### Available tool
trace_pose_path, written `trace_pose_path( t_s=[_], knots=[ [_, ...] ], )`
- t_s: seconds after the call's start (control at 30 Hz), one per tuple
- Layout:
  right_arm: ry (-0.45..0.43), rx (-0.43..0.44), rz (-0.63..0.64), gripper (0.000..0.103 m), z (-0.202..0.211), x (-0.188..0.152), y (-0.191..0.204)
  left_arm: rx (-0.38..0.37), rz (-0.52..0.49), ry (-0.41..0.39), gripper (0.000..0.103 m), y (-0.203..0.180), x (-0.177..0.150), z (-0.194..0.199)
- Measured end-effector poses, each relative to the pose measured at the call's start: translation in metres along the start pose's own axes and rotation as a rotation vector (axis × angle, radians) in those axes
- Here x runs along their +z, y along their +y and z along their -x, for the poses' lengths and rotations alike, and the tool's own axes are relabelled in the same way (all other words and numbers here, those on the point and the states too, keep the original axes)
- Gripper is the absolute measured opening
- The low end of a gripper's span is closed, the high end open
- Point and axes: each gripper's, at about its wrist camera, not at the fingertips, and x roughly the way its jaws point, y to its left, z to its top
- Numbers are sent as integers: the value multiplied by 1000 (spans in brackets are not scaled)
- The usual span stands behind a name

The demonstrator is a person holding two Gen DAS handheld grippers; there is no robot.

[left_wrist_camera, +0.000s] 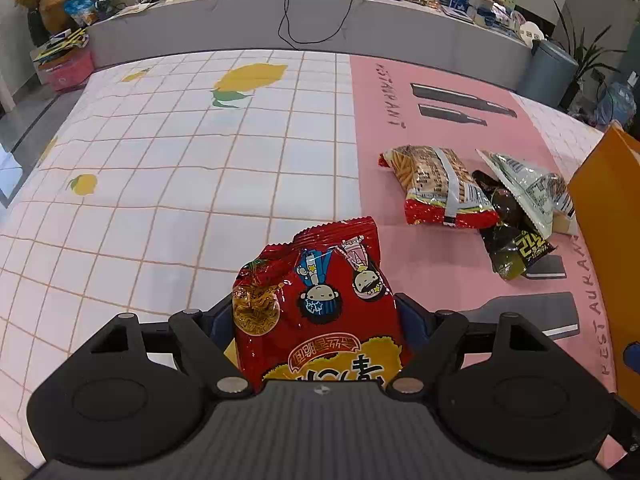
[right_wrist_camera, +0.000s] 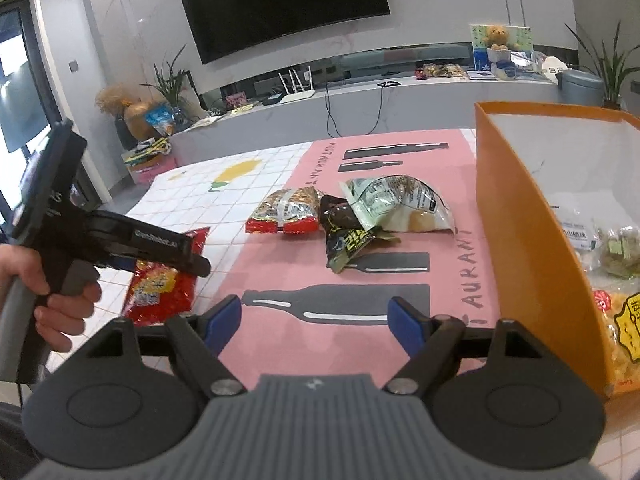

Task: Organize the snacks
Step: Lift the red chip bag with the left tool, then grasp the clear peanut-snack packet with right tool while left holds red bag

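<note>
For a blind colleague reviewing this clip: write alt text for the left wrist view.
The left gripper is shut on a crinkly red noodle-snack bag with cartoon children, above a lemon-print gridded tablecloth. Farther right, on a pink placemat, lie a red-edged fries bag, a dark wrapper and a clear pouch, beside an orange box.

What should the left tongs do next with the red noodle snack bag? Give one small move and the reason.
Probably carry it right, toward the orange box. The left tongs are shut on the red noodle snack bag, and the box already holds other snacks. Three packets lie on the pink mat between them, so lifting over them seems wise. The right tongs are open and empty.
</note>
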Motion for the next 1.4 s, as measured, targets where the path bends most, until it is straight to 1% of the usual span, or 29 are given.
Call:
trace_pose_path(
  t_s=[0.13,0.33,0.53,0.67,0.83,0.9,0.93,1.0,1.13,1.17,1.23,1.4],
  knots=[
    [-18,20,1,85,-2,7,13,-17,42,8,92,11,4,5],
    [-49,3,11,87,-16,34,39,8,78,-9,92,28,11,12],
    [-66,-11,34,87,-49,63,65,17,115,-10,92,47,17,16],
    [-32,-7,21,87,-81,75,73,12,145,-11,92,60,20,19],
    [26,0,34,86,-117,80,83,10,178,-4,91,71,26,19],
    [40,3,50,86,-127,80,87,8,183,-10,91,75,28,20],
    [44,3,48,84,-132,81,88,21,188,-16,91,76,29,21],
    [51,-6,33,81,-141,82,87,24,190,-23,91,80,29,22],
    [57,-11,-7,79,-152,85,81,15,209,-11,91,85,30,21],
    [67,-16,-9,77,-155,86,80,17,211,-10,91,86,30,20],
    [93,-63,-3,77,-165,88,81,14,214,-9,91,86,31,20],
    [94,-165,25,76,-183,92,80,9,207,-6,91,85,30,20]
  ],
)
